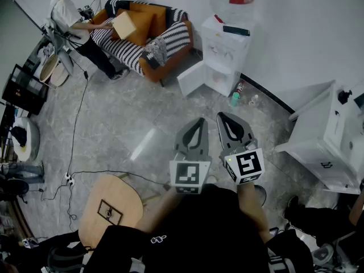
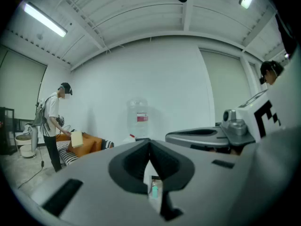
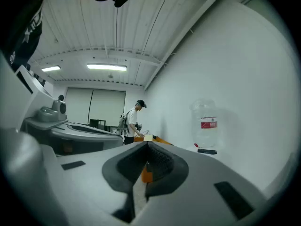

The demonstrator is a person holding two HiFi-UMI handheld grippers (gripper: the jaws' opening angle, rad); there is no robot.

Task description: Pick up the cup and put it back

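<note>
Above the floor [image 1: 142,112], the left hand-held gripper [image 1: 199,121] is closed and empty. Beside it, the right hand-held gripper [image 1: 222,117] is closed and empty too.

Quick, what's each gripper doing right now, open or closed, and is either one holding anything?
Left gripper: closed, jaws together at the tips, holding nothing.
Right gripper: closed, jaws together at the tips, holding nothing.

Recording lab dressed as a lounge, striped sofa [image 1: 170,38], water dispenser [image 1: 226,49], cable [image 1: 80,111] trailing over marbled floor [image 1: 122,127]
</note>
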